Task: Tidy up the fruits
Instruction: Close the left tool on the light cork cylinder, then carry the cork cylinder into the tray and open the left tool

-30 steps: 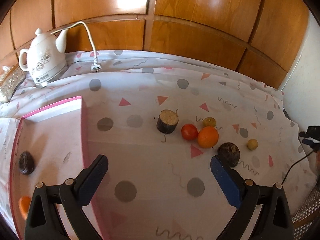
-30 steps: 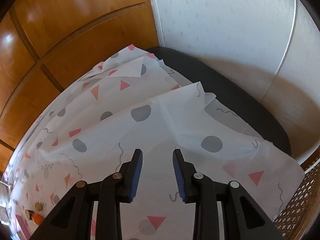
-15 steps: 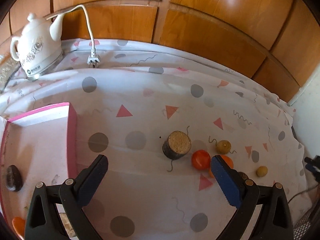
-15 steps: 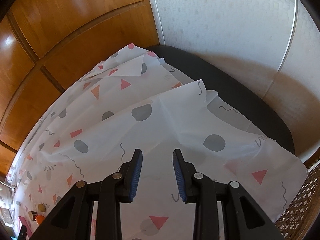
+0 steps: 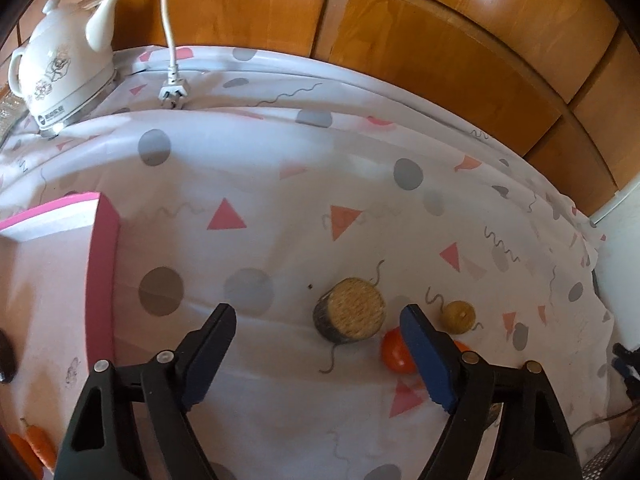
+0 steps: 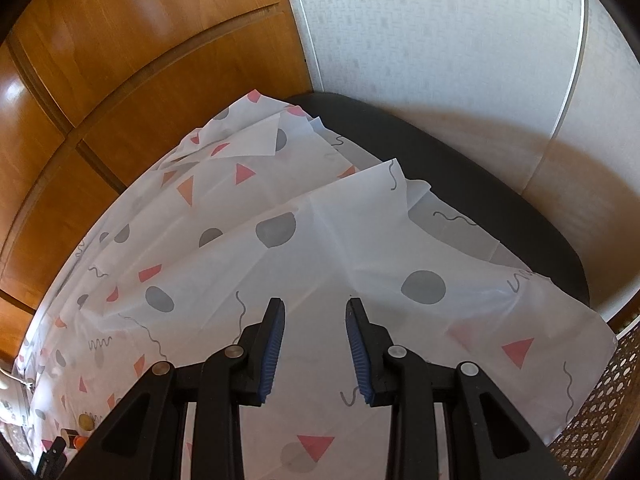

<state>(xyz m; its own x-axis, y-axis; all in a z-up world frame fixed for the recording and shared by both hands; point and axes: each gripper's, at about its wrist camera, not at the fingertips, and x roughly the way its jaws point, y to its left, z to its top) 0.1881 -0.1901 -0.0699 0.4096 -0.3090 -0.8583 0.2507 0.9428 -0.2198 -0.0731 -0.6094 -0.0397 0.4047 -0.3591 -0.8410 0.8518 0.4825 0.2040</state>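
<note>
A short dark cylinder with a tan cut top (image 5: 350,316) stands on the patterned cloth. My left gripper (image 5: 318,310) hovers just before it, jaws closing, the pads apart from it. The right finger (image 5: 424,356) half hides a red-orange round fruit (image 5: 392,354) and covers most of an orange (image 5: 461,346). A small yellow-brown fruit (image 5: 459,317) lies further right. In the right wrist view my right gripper (image 6: 316,308) stands narrowly open over bare cloth, nothing between its fingers.
A pink-rimmed tray (image 5: 103,260) lies at the left, holding a dark fruit (image 5: 6,360) and a carrot-like orange piece (image 5: 36,444). A white kettle (image 5: 64,68) and loose plug (image 5: 172,92) sit by the wooden wall. The black table edge (image 6: 500,200) and wicker (image 6: 600,412) border the right.
My left gripper has moved right and lower toward the fruits; the cylinder now sits between its fingertips, and the jaws have narrowed. The right gripper has stayed still.
</note>
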